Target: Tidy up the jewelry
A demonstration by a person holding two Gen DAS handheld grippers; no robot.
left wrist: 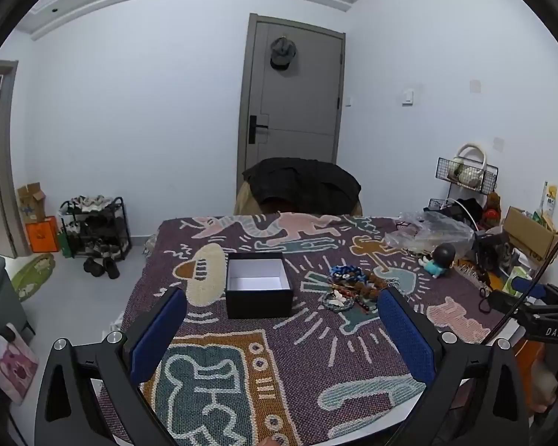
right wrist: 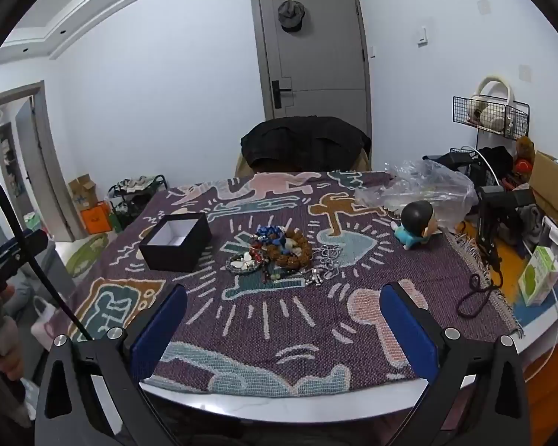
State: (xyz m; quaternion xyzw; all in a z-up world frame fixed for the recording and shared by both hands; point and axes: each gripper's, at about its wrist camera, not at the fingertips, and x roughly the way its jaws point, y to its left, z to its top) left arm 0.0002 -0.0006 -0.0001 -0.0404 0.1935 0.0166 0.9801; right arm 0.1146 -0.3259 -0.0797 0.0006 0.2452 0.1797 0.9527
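**Both hand-held grippers spread, nothing held**

Your left hand-held gripper (left wrist: pixel 281 312) hovers with its blue pads wide apart; the open black box (left wrist: pixel 258 284) sits just ahead, between the fingers. The jewelry pile (left wrist: pixel 348 286) lies ahead toward its right finger, beside the box.

Your right hand-held gripper (right wrist: pixel 282 308) is likewise spread and holds nothing. The pile lies straight ahead of it on the patterned worktop (right wrist: pixel 279 334), the box ahead-left.
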